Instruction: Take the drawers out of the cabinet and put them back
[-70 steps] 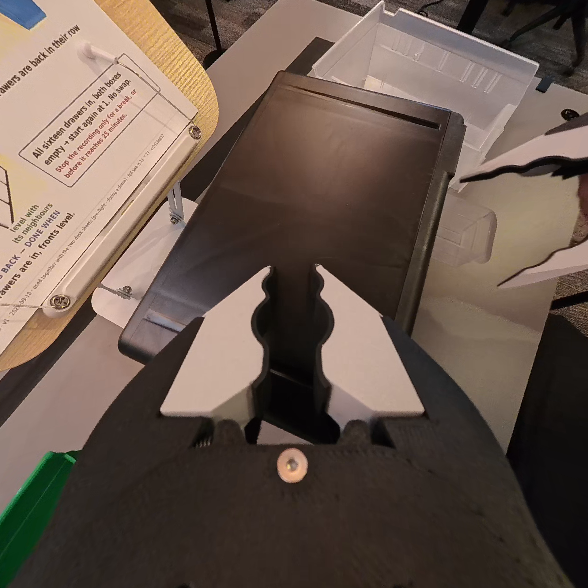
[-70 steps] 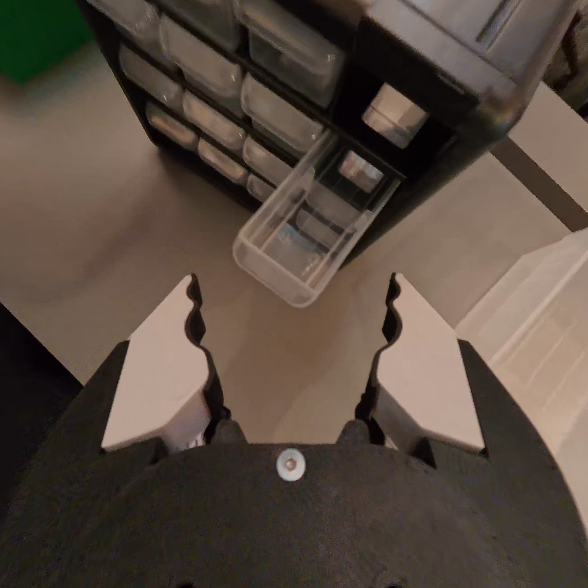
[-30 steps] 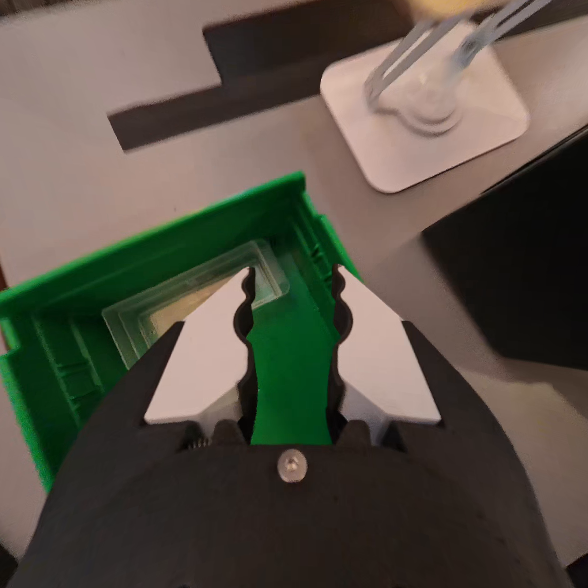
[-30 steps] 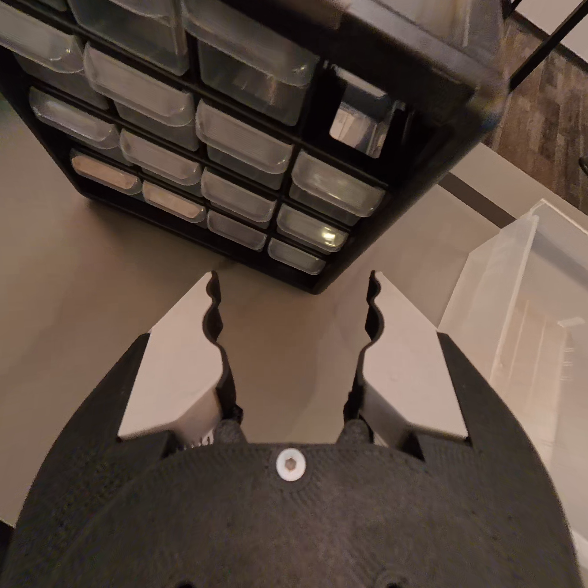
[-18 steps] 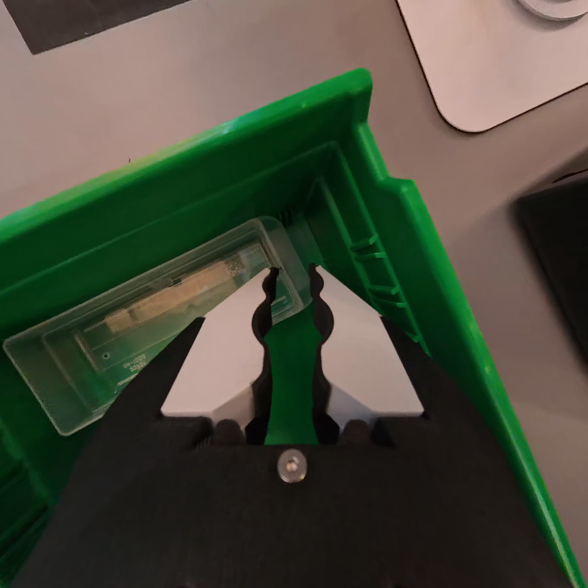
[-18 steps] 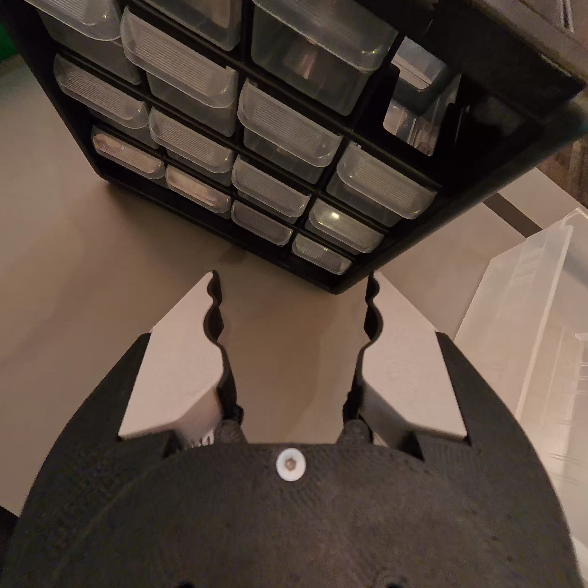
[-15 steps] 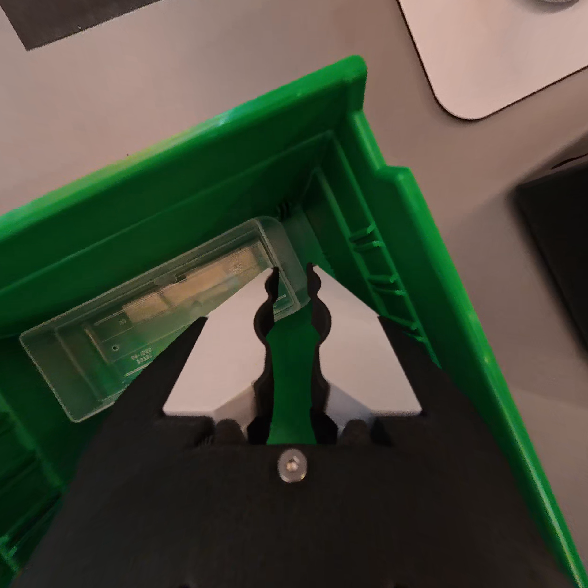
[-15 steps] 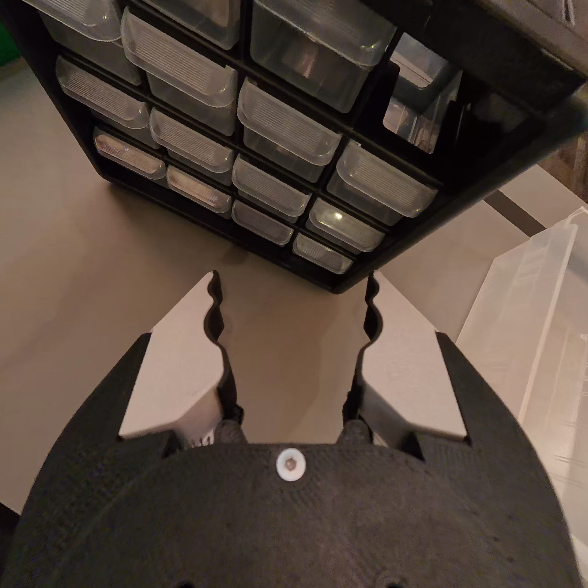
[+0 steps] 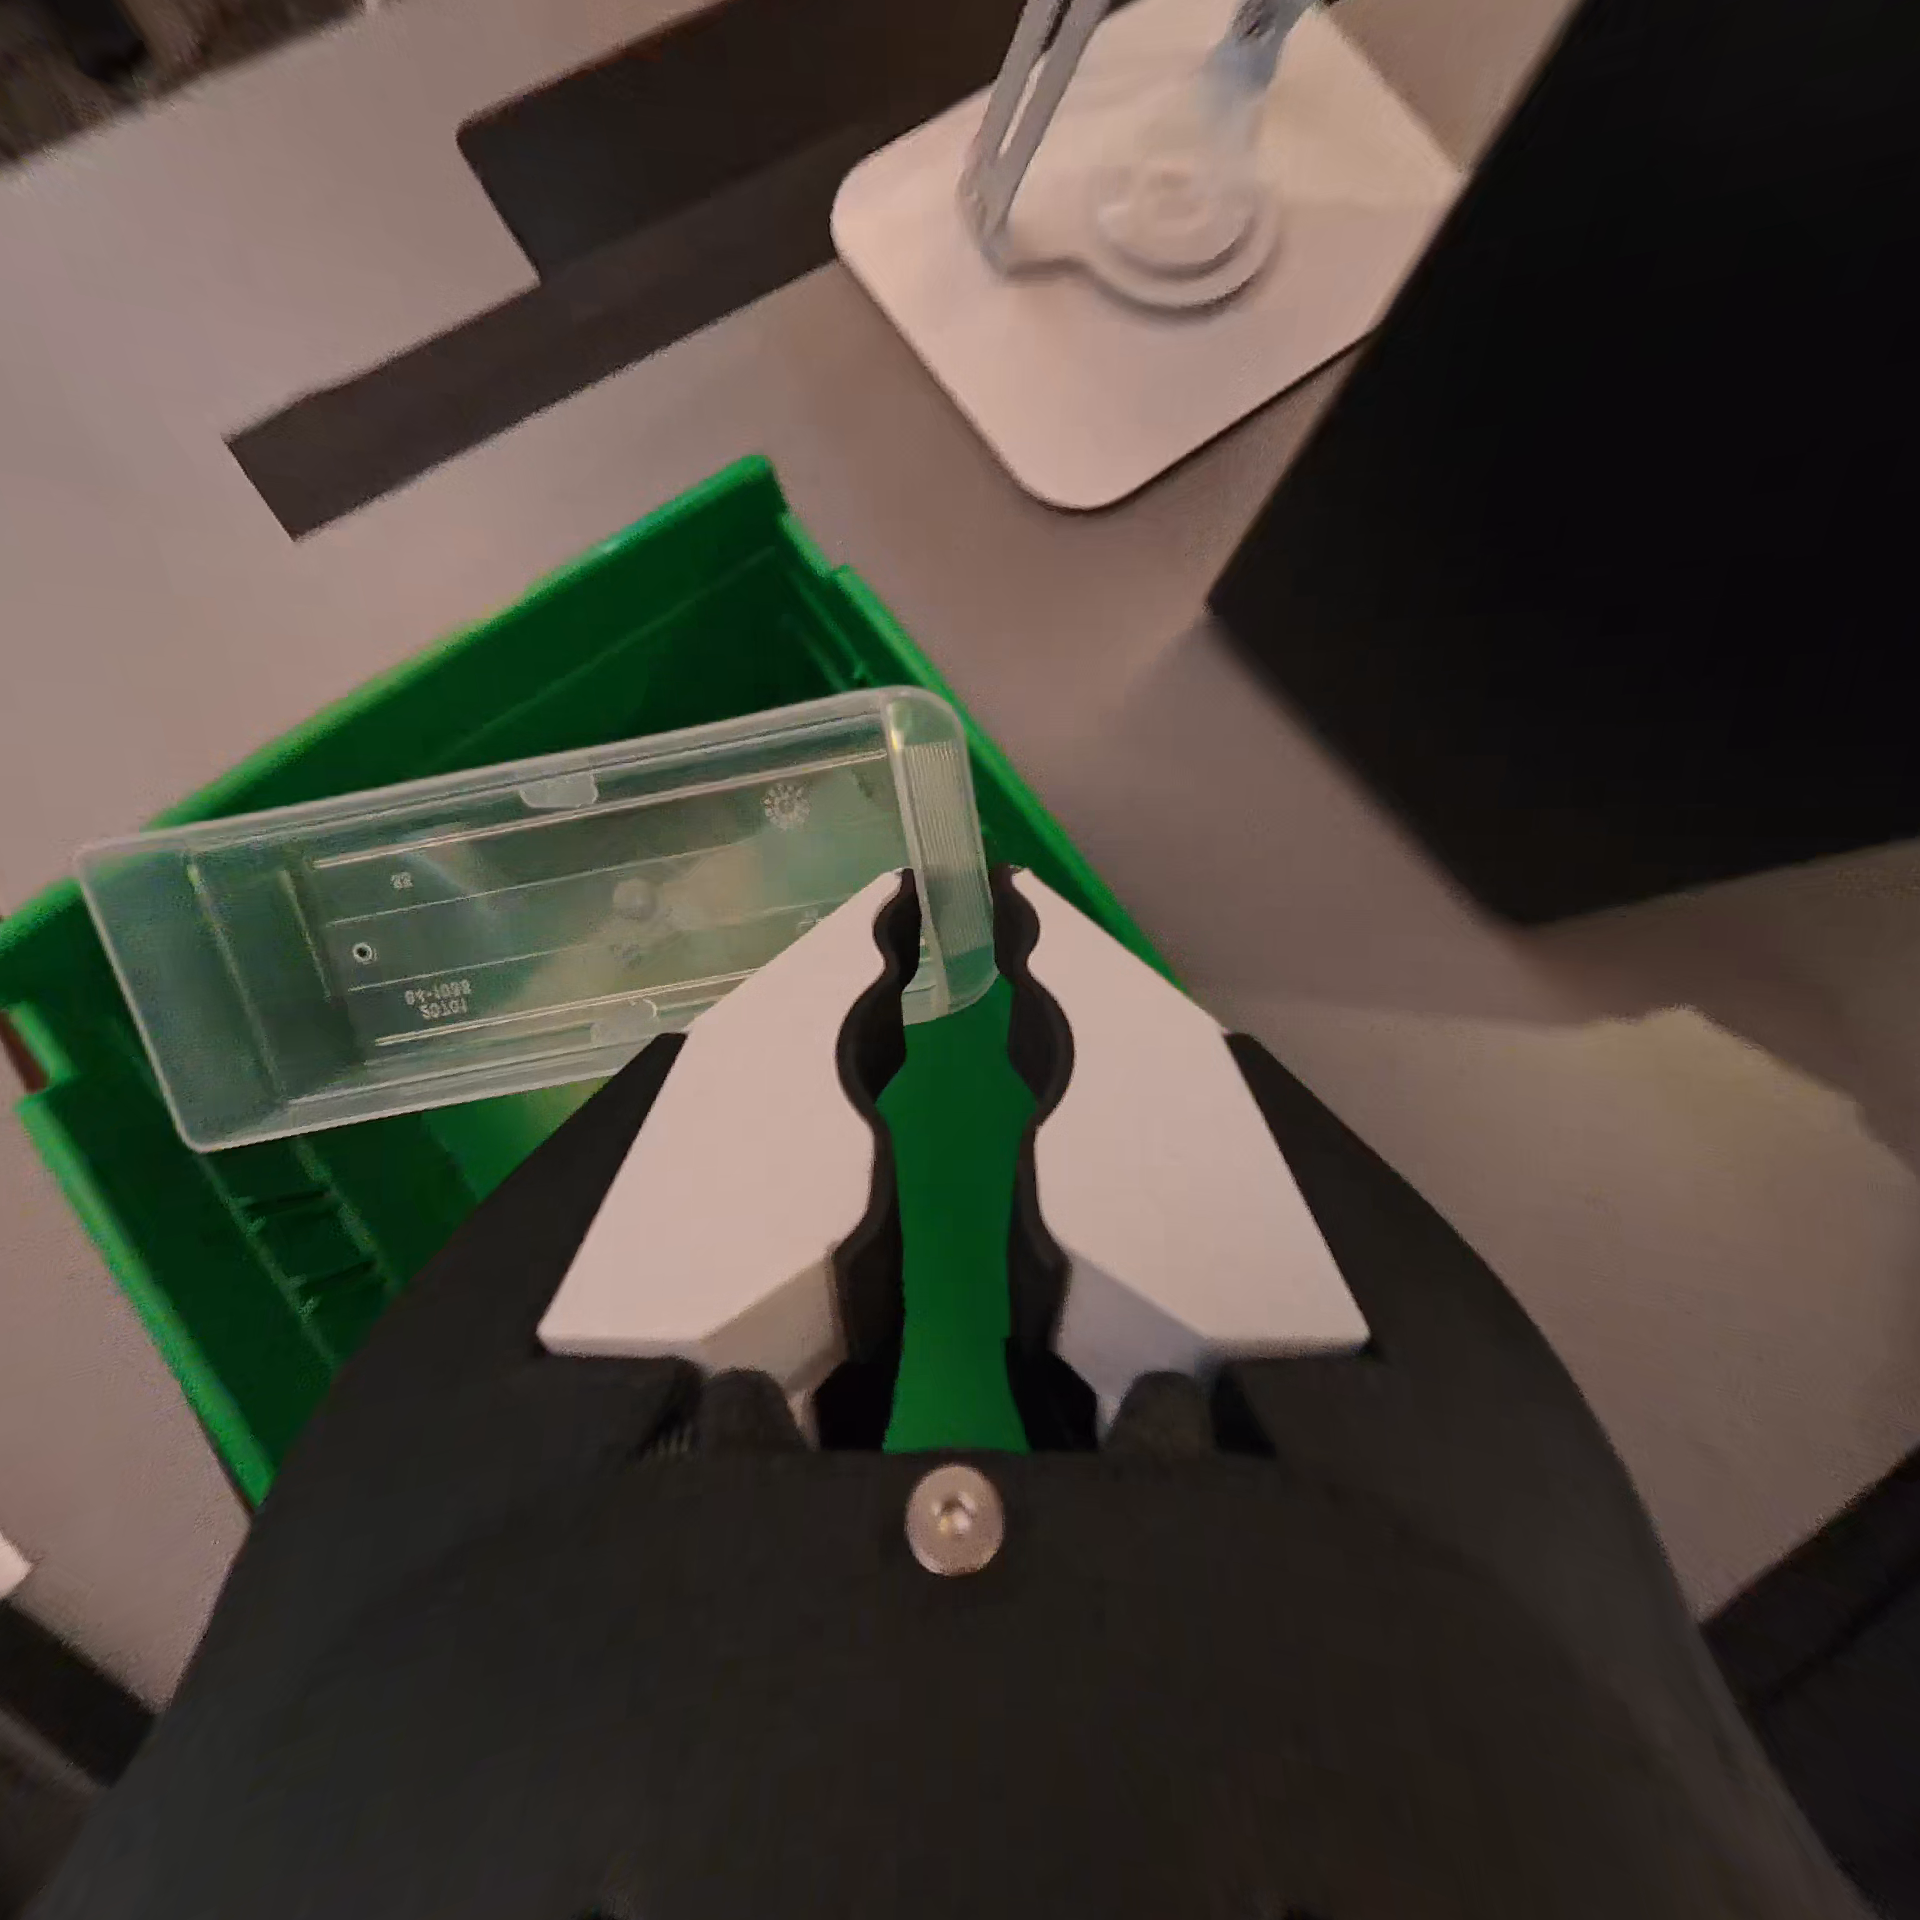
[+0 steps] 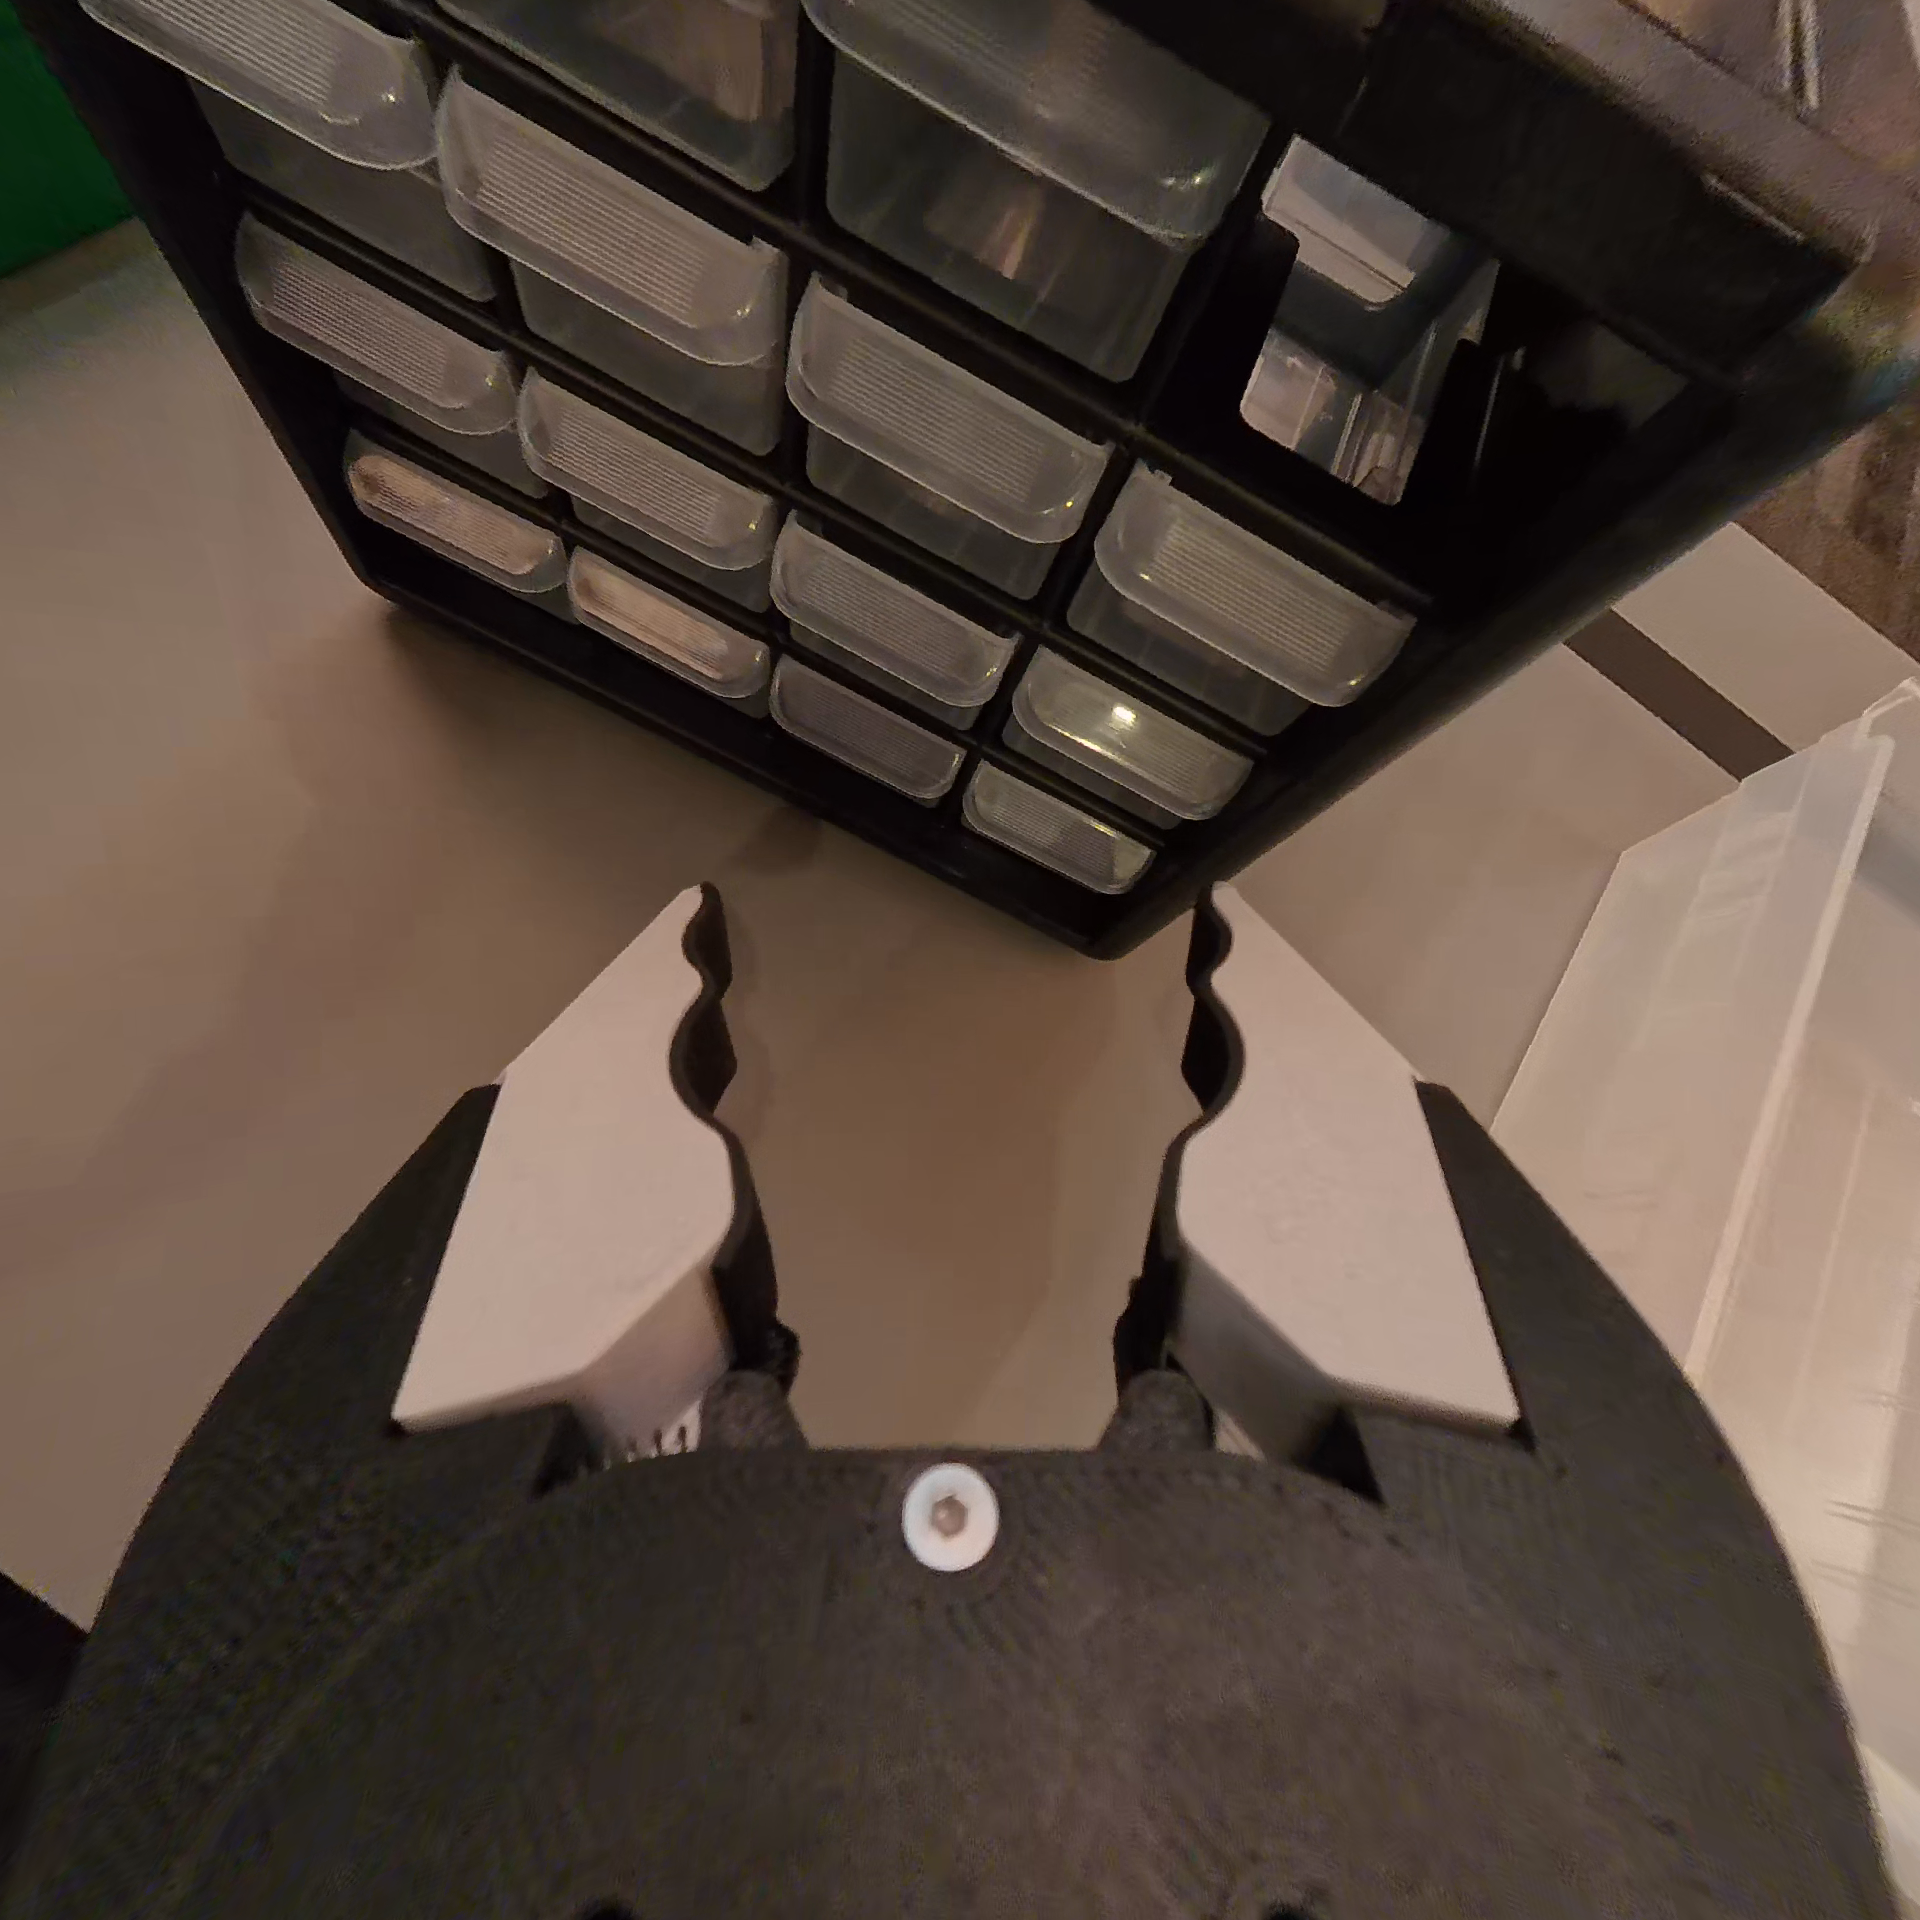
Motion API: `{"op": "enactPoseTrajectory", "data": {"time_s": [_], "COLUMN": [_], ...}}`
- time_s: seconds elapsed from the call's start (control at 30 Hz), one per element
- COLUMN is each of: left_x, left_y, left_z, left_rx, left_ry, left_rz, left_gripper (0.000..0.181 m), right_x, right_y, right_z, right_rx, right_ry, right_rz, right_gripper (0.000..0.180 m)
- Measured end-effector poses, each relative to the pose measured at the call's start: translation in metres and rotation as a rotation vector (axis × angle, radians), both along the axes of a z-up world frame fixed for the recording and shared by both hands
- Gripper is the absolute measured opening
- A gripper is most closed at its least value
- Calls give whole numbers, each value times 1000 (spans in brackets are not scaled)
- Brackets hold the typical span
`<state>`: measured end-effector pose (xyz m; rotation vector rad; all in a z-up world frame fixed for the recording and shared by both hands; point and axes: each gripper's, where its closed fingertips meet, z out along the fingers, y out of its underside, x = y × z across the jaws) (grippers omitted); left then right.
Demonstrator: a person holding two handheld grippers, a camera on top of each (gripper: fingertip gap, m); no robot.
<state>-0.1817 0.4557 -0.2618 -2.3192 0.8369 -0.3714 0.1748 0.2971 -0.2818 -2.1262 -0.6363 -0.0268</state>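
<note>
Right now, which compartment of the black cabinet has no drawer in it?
The top-right compartment of the drawer cabinet: it is an open dark slot you can see through, while every other visible compartment shows a clear drawer front, such as the one below it.

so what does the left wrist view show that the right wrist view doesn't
Only the left wrist view: the left gripper shut on a clear plastic drawer, raised above the green plastic bin, plus a white square stand base.
Only the right wrist view: the open right gripper, the cabinet's clear drawer fronts, one empty top-right slot, a translucent box.
Both: the black cabinet and the grey table.
</note>
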Motion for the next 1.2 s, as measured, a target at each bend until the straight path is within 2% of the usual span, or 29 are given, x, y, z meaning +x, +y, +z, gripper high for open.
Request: {"op": "enactPoseTrajectory", "data": {"time_s": [0.03,0.2,0.37,0.47,0.63,0.8,0.93,1.03,1.2], "left_x": [3,37,77,110,162,201,221,231,246], "left_y": [-8,-68,-143,-181,-224,-241,-248,-250,-269], "left_z": [13,68,72,56,5,-36,-67,-79,-86], "left_rx": [24,117,137,60,-69,-232,-309,-325,-452], "left_ry": [-7,-69,-50,-109,-127,-239,-243,-227,-305], "left_rz": [-15,-121,-263,-328,-396,-392,-391,-397,-446], "left_gripper": [12,12,12,12,12,13,13,14,27], "right_x": [-1,-6,-17,-32,-63,-92,-116,-124,-132], "right_y": [-1,-9,-23,-38,-65,-89,-96,-96,-85], "right_z": [1,5,20,27,21,-6,-24,-47,-72], "right_rx": [1,14,50,65,30,-70,-157,-199,-246], "right_ry": [1,4,35,56,75,45,122,94,95], "right_rz": [2,15,56,108,200,294,345,371,378], "right_gripper": [88,88,87,85,87,91,93,96,100]}}
